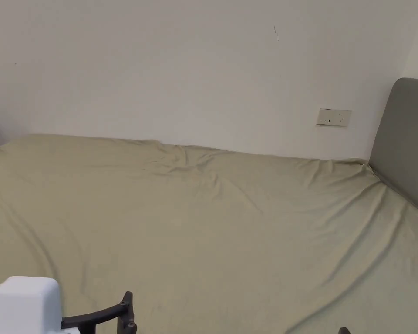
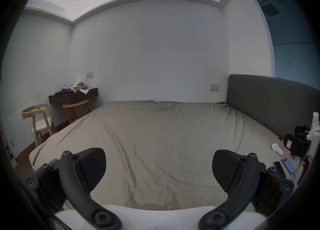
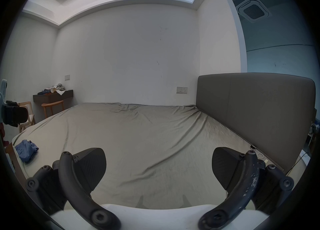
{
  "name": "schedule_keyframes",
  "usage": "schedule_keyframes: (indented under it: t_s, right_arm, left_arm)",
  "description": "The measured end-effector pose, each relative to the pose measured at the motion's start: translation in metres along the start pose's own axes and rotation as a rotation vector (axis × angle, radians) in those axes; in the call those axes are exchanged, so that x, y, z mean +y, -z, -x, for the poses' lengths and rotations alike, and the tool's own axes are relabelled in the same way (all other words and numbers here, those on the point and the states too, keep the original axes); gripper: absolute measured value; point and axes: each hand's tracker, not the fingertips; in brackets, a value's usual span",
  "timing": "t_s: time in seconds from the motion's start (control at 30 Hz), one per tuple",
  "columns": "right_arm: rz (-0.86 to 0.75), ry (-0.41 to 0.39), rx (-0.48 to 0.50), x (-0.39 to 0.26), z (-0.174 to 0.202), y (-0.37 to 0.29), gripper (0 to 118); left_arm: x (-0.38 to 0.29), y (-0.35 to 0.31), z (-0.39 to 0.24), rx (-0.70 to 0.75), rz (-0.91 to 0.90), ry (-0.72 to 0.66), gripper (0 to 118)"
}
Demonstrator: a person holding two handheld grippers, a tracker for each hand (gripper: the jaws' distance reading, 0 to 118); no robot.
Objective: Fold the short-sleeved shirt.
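Getting ready – no fold begun yet. Left gripper (image 2: 158,167) held over the bed (image 2: 155,138), jaws spread wide, nothing between them. Right gripper (image 3: 158,167) the same – jaws wide apart, nothing pinched. Blue shirt (image 3: 26,149) lying crumpled near the bed's left edge, well apart from both grippers. Next, probably: reach left, pick up the shirt, spread it flat mid-bed. No writing clear enough to read.

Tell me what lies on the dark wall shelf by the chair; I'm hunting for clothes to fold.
A jumbled heap of clothes sits on the dark shelf, with a white piece hanging over the front edge. What lies beneath the heap is covered.
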Motion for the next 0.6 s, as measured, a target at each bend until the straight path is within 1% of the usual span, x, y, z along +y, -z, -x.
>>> schedule_keyframes:
  t_s: [0.37,0.6]
  right_arm:
    - [0.010,-0.007,-0.009,0.0002,-0.0007,0.0016,118]
    - [0.012,0.008,-0.017,0.0007,-0.0040,0.0023,118]
  left_arm:
    - [0.0017,0.0023,-0.0035,-0.012,0.002,0.018,118]
    - [0.0015,0.0052,-0.0027,-0.008,0.012,0.004,118]
